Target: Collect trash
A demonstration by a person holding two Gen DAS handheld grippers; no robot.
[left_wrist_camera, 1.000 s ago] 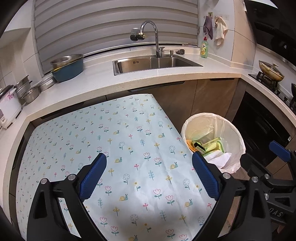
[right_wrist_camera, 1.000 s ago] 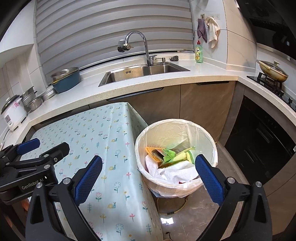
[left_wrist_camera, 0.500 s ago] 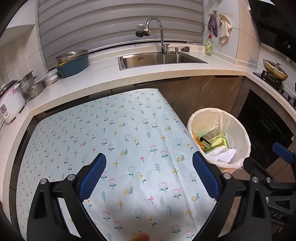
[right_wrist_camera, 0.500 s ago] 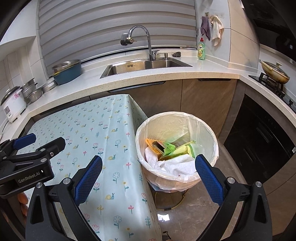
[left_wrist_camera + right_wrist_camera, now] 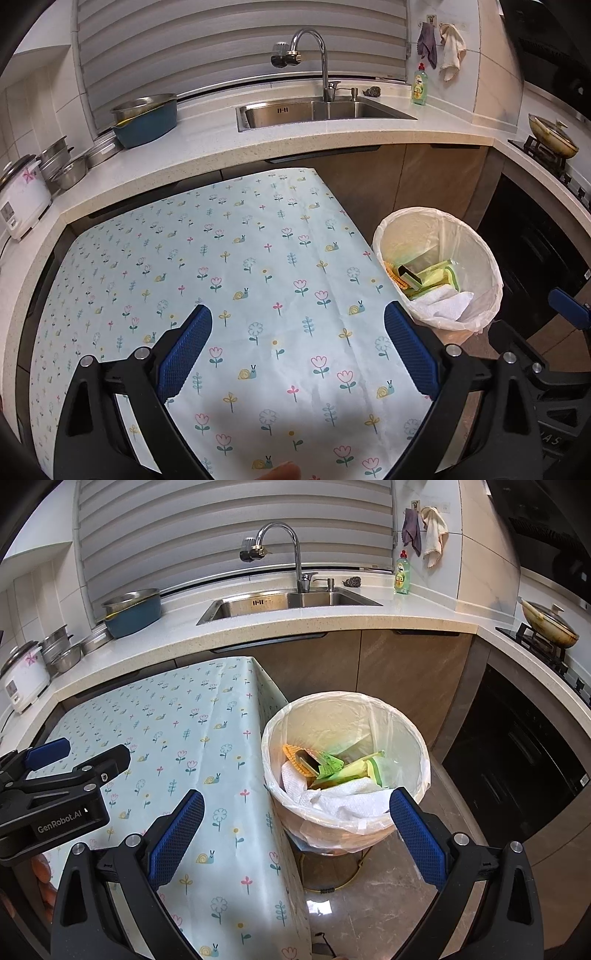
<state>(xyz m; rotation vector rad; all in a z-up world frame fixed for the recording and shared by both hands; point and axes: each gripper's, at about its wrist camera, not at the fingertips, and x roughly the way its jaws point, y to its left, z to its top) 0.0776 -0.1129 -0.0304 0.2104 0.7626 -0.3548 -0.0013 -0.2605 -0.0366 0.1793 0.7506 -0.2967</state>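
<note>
Left hand-held gripper (image 5: 297,343): spread wide, nothing between the blue pads; held above the near part of the flowered cloth.
Right hand-held gripper (image 5: 295,830): spread wide, nothing held; hangs above the near rim of the bin, left pad over the cloth edge, right pad over the floor side.
Counter (image 5: 258,258): covered by a pale cloth printed with flowers and snails; no loose trash visible on it in either view.
Bin (image 5: 413,734): lined with a translucent bag, standing on the floor just beside the right edge of the covered counter.
Trash (image 5: 332,775): inside the bin; white crumpled paper on top at the near side, green wrappers and an orange piece behind it; well below the rim.
Far worktop (image 5: 332,616): sink, tap, green soap bottle, blue bowl, steel pots, rice cooker at far left; pan on the hob at far right.
Step in hand, judged: collection appears finished or close to it, both tools free and the surface showing nothing to pick.
Method advised: sweep both views along the near and left margins of the cloth, partly hidden by the tools, before calling it done; keep pads apart until over an item; for any drop, centre over the bag mouth, clear of the liner edge.
Risk: snagging the thin liner with a pad; dragging the cloth.
</note>
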